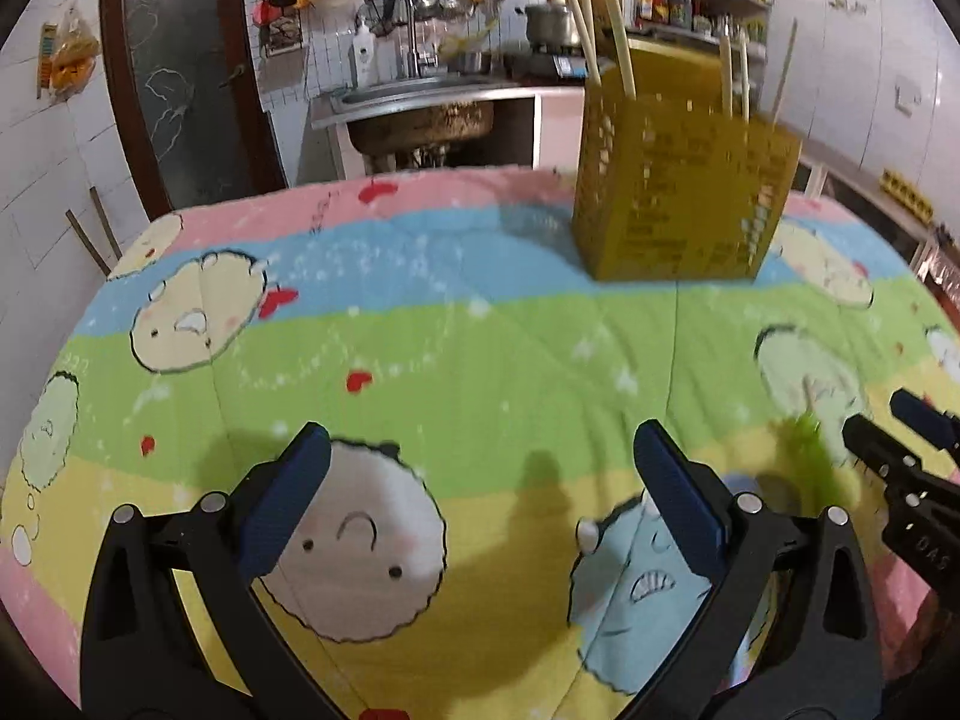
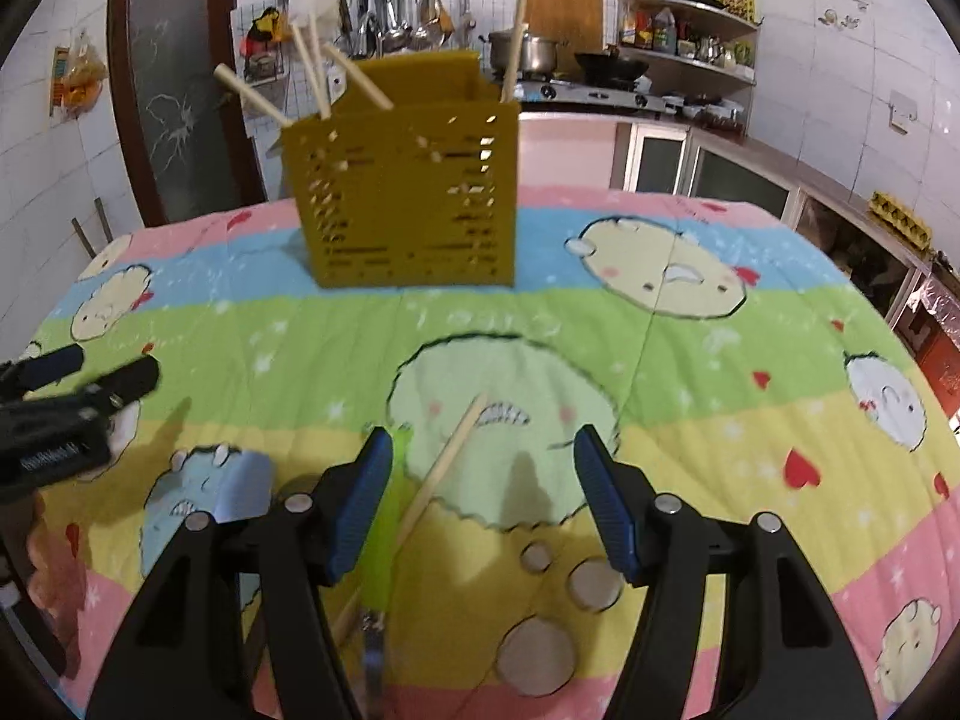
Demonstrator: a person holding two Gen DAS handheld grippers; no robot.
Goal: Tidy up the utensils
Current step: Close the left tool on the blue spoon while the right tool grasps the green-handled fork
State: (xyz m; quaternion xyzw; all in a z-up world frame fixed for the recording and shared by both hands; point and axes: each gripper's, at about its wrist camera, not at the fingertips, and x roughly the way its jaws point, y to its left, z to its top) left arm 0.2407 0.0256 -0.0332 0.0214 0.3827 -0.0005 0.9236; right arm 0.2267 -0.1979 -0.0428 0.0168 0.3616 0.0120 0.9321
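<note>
A yellow perforated utensil holder (image 1: 684,192) stands on the cartoon-print cloth at the far side, with several chopsticks (image 1: 618,51) upright in it; it also shows in the right wrist view (image 2: 408,192). My left gripper (image 1: 480,474) is open and empty above the cloth. My right gripper (image 2: 480,480) is open over a loose chopstick (image 2: 447,462) and a green-handled utensil (image 2: 384,534) lying on the cloth. The right gripper also shows at the right edge of the left wrist view (image 1: 894,432), and the left gripper at the left edge of the right wrist view (image 2: 90,378).
The table is covered by a striped cartoon cloth (image 2: 720,396). Behind it are a sink (image 1: 420,96), hanging ladles (image 2: 390,12), a stove with pots (image 2: 540,54), shelves (image 2: 690,30) and a dark door (image 1: 180,72).
</note>
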